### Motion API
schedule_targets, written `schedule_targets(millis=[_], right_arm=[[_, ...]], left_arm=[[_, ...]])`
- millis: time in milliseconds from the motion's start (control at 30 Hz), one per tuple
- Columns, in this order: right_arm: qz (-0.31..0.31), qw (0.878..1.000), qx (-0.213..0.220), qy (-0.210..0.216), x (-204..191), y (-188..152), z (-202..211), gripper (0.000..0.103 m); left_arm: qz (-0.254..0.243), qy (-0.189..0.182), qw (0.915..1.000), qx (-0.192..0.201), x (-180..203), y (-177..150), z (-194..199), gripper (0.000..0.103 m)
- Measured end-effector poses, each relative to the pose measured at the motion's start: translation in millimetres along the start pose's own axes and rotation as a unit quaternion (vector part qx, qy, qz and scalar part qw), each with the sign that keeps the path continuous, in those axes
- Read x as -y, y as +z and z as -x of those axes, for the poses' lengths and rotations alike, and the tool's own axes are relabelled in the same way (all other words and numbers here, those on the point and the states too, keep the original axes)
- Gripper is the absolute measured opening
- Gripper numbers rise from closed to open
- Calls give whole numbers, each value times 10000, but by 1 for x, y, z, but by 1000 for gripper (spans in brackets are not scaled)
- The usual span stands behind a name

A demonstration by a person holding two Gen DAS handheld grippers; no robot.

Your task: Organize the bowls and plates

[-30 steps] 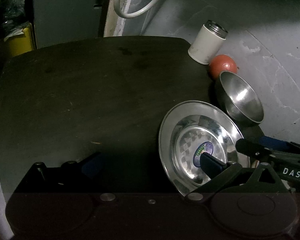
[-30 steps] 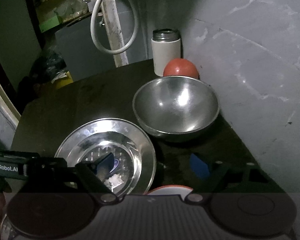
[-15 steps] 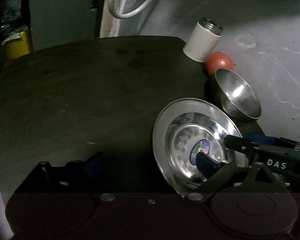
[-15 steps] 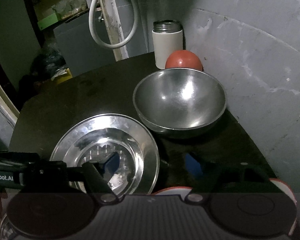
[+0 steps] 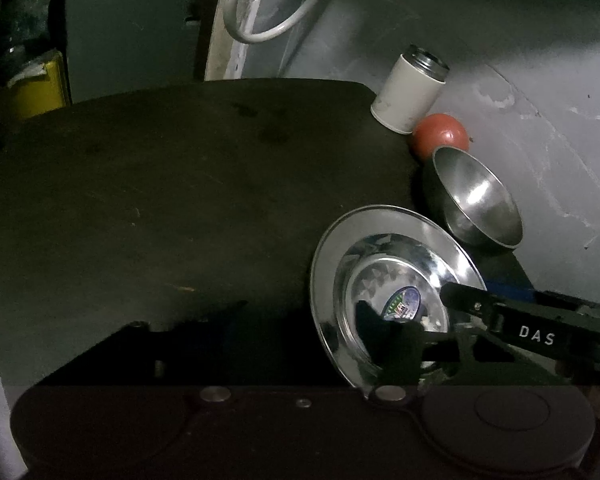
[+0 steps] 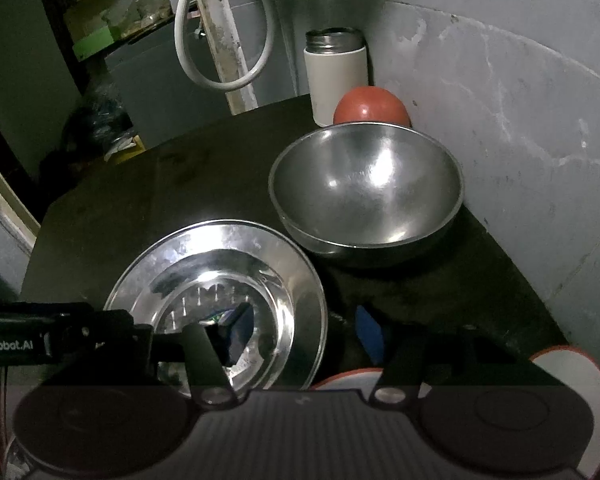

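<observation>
the steel plate (image 6: pixel 220 280) lies lower left in the right wrist view on the dark worktop (image 5: pixel 160 200), with the steel bowl (image 6: pixel 366 196) just beyond it. both grippers' fingers are closing over the plate's rim (left gripper (image 5: pixel 300 332), right gripper (image 6: pixel 304 332)); whether any finger touches it i cannot tell.
</observation>
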State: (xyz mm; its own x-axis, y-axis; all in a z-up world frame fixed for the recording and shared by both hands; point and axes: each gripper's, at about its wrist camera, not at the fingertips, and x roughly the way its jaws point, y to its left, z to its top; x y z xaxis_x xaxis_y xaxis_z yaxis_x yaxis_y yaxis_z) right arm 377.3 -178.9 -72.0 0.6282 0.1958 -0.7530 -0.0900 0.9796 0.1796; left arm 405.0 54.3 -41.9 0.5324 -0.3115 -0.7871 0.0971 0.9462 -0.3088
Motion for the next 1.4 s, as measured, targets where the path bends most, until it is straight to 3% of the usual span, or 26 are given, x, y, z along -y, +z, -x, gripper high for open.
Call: schedule_targets(millis=[433,933,1400], right_arm=[[39,10000,-15,0,-4,-1,-2,33],[122,9997,155,153,-20,2,9,29],[385,9977,420,359,-54,-11,65,29]], left_arm=[[221,-409,9989,-92,-6,-4,0,17],[302,-424,9984,221,-19,0,32,16],[142,-479,9976,489,-30,-17,92,16]])
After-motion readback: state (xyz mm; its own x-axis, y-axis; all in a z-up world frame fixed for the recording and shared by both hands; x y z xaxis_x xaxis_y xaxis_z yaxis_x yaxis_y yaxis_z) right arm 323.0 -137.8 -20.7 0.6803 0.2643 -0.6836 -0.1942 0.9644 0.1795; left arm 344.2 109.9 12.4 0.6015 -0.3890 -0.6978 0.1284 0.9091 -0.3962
